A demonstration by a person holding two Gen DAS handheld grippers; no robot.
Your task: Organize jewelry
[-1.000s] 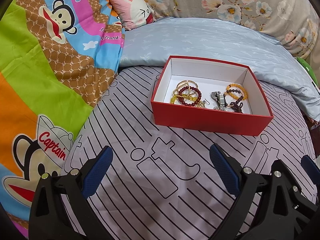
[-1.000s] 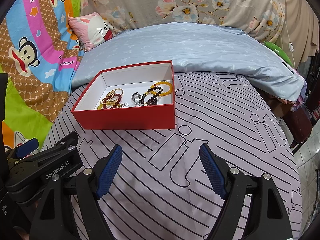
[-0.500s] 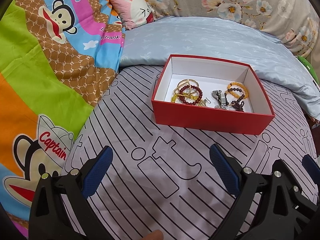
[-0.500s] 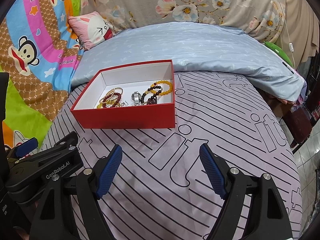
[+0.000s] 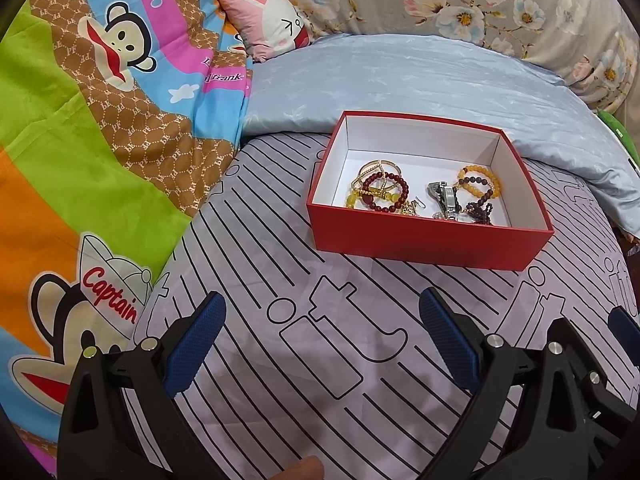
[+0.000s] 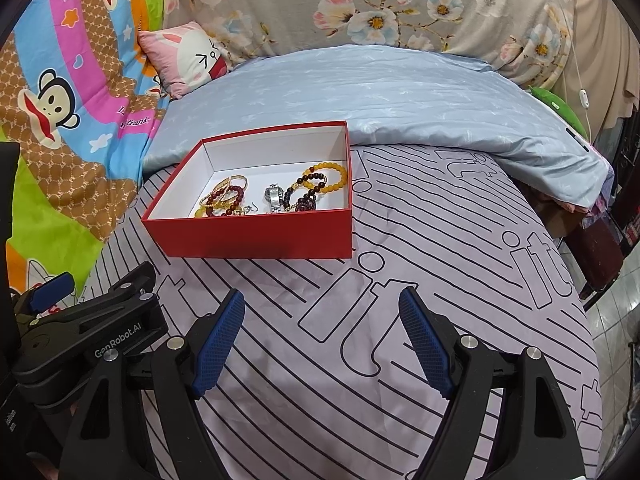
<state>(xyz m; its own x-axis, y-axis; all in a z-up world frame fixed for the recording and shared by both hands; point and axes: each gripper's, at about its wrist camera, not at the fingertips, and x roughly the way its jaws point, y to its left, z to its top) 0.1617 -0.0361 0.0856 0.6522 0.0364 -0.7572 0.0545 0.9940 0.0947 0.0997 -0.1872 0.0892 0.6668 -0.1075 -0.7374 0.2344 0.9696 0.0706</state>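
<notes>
Nearest to us, our left claw [image 5: 320, 332] hangs over the striped bedsheet [image 5: 320, 380] with its blue pads [image 5: 196, 344] spread wide and nothing between them; our right claw [image 6: 322, 336] is just as wide and just as empty, with the left tool visible beside it. Neither touches the sheet or the box.

Beyond the claws sits the red box [image 5: 424, 240], lidless, its white inside showing. All the jewelry we can see lies in it: toward the left wall a tangle of gold bangles [image 5: 378, 168] and a dark red bead bracelet [image 5: 386, 194], a small hook earring [image 6: 250, 209] in the middle, then a silver watch [image 6: 274, 196], a yellow bead bracelet [image 6: 328, 178] and a dark purple bead strand [image 6: 304, 204]. No piece shows on the sheet.

This fits either a finished gathering or a sorting still to come. If a piece is to be lifted, we judge it best to come down from above the near wall, pinch one strand only, and lift slowly so tangled loops fall free.

Farther back lie a pale blue quilt [image 6: 380, 100] and a pink bunny pillow [image 6: 188, 60]
</notes>
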